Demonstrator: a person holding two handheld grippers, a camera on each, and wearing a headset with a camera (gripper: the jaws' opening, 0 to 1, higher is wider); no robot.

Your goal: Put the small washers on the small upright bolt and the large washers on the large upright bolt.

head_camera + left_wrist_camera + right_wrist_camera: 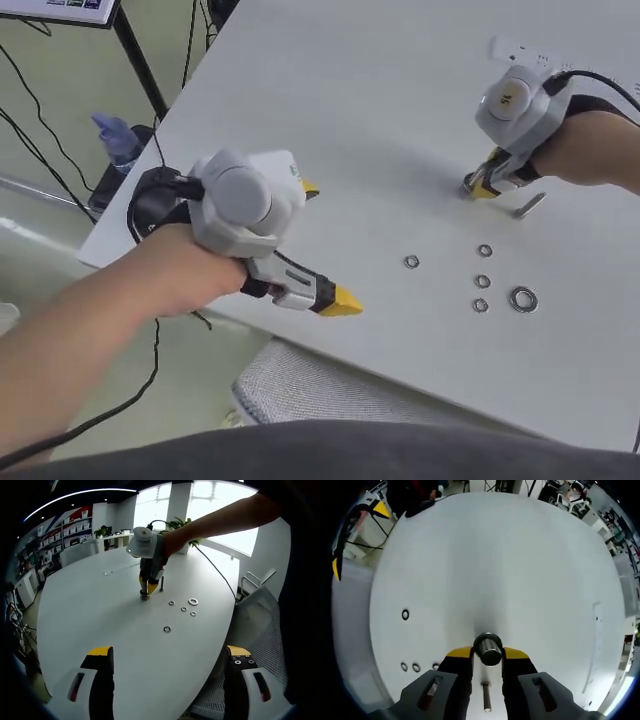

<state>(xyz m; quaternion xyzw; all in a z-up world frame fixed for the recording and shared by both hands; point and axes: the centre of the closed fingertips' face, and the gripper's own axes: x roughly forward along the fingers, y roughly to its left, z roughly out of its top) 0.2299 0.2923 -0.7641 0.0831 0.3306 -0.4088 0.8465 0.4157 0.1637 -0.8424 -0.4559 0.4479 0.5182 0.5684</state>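
Right gripper (483,187): we see it clenched on the large bolt (488,649), one yellow tip pressed against each side of the bolt's top.
Large bolt: it stands on the white table (380,100), and the right gripper view looks down at its round metal end. From the left gripper view we judge it roughly upright, though the jaws cover most of its length.
Small bolt (529,205): it lies flat on the table just beside the large bolt. In the right gripper view we find it under that gripper, between the two jaw bodies.
Large washer (523,299): it lies flat and loose, near the large bolt on the side toward the person, beyond the small bolt.
Small washers: we count four, all flat on the table and apart from one another. Three (485,250) (483,281) (480,305) lie in a short row between the large bolt and the large washer. The fourth (411,262) lies farther from the large bolt, toward the left gripper.
Left gripper (325,245): its jaws are spread wide with nothing between them. It is held well apart from the large bolt, over the table edge nearest the person, and its own view looks across the washers toward the bolt.
Grey mesh chair (300,385): well apart from the large bolt, tucked under that same near edge.
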